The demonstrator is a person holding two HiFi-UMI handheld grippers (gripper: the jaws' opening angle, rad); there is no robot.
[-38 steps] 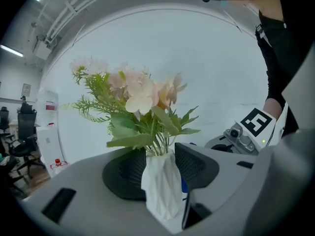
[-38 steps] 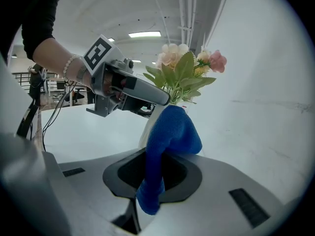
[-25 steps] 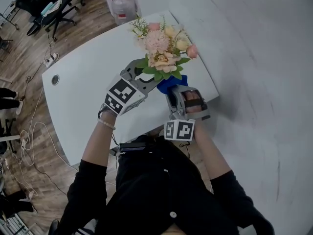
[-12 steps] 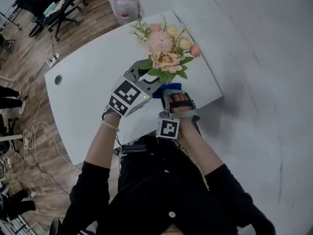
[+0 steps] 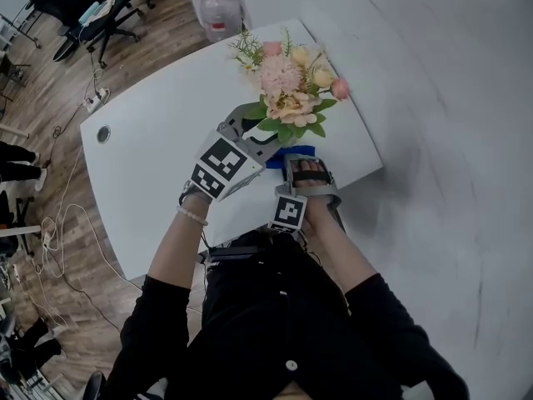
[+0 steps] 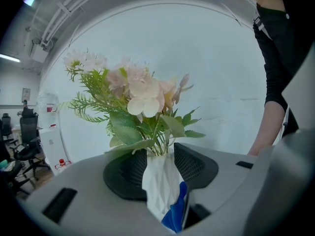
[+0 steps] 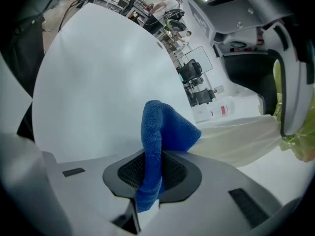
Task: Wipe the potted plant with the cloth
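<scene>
The right gripper [image 7: 152,173], nearest the person, has its jaws closed on a folded blue cloth [image 7: 160,132], which stands up from between the pads and lies against the lower side of the white faceted pot [image 6: 158,183]. The left gripper [image 6: 160,163] is clamped on that pot from both sides, holding the potted plant [image 5: 291,98] upright over the near right part of the white table [image 5: 158,148]. Above the jaws rise green leaves [image 6: 123,127] and pale pink and cream flowers [image 6: 142,95]; beyond the table a water bottle [image 5: 223,11] stands on the wooden floor [image 5: 50,98].
</scene>
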